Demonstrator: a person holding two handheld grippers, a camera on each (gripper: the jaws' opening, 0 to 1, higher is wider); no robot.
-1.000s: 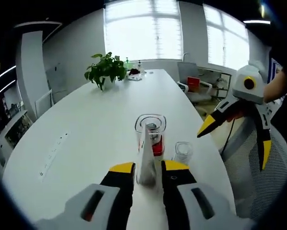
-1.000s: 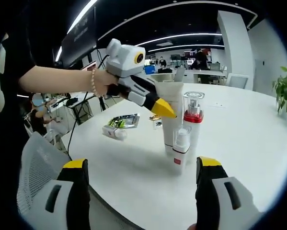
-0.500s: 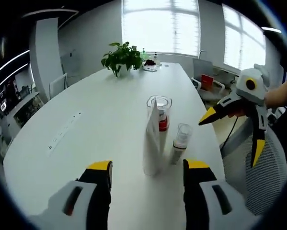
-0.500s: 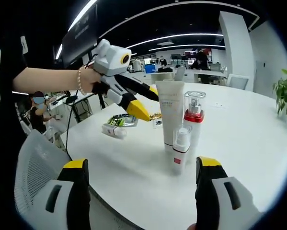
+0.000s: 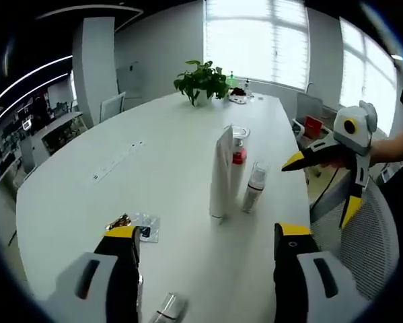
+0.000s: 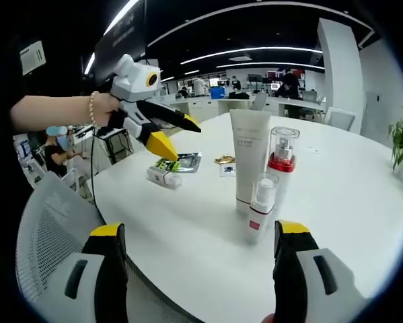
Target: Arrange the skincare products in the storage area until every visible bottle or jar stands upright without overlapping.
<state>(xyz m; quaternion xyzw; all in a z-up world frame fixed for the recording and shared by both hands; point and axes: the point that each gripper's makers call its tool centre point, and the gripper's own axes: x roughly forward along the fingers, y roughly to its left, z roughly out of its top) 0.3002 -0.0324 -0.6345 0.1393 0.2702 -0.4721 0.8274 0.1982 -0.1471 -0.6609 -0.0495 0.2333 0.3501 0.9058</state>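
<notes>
My left gripper [image 5: 204, 245] and right gripper [image 6: 194, 242] both gape wide, holding nothing. A small bottle [image 6: 164, 176] lies flat on the desk [image 6: 362, 202]. It looks light and slippery; I'd squeeze its middle.

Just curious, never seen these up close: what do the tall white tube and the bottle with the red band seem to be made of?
The tall white tube looks like matte, opaque soft plastic: flat crimped top, no glare. The bottle with the red band seems clear glossy plastic or glass, since its see-through cap shows the pump inside; which one is unclear.
</notes>
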